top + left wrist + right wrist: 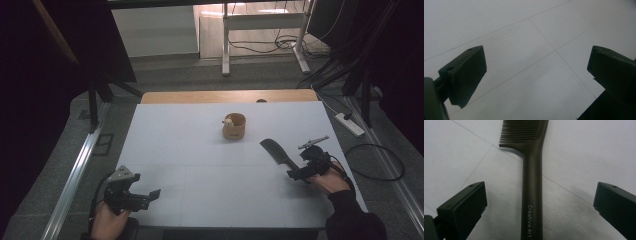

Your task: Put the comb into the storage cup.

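A dark comb (pixel 532 182) is seen flat on the table (pixel 200 150), nearer than the wooden cup (pixel 234 126) and to its right. The right gripper (pixel 540 205) is held wide apart astride the handle; the left gripper (pixel 536 75) is likewise spread, clamping nothing. The comb is judged light, stiff, probably slick plastic; the handle's middle is best taken.

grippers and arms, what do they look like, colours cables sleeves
Both are black tools, each claw ending in two blocky black pads with small screw holes. The left gripper carries a grey three-cornered plate on top, and a black cable trails from it. The right gripper has a grey rod-like piece above it, and that arm wears a dark sleeve.
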{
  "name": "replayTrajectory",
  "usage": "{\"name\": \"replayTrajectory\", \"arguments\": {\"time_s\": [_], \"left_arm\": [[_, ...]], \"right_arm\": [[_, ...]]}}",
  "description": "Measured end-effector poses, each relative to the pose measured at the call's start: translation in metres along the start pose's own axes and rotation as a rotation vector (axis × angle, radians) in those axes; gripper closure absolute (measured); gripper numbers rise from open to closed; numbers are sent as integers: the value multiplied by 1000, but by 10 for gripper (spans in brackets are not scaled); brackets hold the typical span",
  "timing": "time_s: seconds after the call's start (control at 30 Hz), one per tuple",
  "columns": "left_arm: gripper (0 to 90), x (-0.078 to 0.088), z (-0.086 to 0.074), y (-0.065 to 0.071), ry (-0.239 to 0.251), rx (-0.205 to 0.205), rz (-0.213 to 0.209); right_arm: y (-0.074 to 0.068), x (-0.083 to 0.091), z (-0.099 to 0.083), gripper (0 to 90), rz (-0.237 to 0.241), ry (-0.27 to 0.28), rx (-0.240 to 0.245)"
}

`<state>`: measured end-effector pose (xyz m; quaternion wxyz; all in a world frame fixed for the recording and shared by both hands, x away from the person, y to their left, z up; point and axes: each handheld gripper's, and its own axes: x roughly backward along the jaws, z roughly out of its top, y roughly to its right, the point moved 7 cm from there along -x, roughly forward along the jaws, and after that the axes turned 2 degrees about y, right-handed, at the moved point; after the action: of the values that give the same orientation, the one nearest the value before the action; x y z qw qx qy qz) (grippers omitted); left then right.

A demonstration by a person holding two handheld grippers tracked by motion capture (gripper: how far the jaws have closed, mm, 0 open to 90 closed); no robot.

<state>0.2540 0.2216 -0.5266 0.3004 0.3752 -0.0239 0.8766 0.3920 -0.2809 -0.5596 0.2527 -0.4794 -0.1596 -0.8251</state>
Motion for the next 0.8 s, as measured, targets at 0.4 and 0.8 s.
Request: {"name": "replayTrajectory", "arguments": {"time_s": [0.4, 0.8], "left_arm": [[32, 0, 0, 0, -1, 2, -3], [35, 0, 0, 0, -4, 2, -2]], "right_arm": [[-4, -13, -7, 0, 3, -52, 51], [-6, -13, -6, 10, -9, -72, 39]]}}
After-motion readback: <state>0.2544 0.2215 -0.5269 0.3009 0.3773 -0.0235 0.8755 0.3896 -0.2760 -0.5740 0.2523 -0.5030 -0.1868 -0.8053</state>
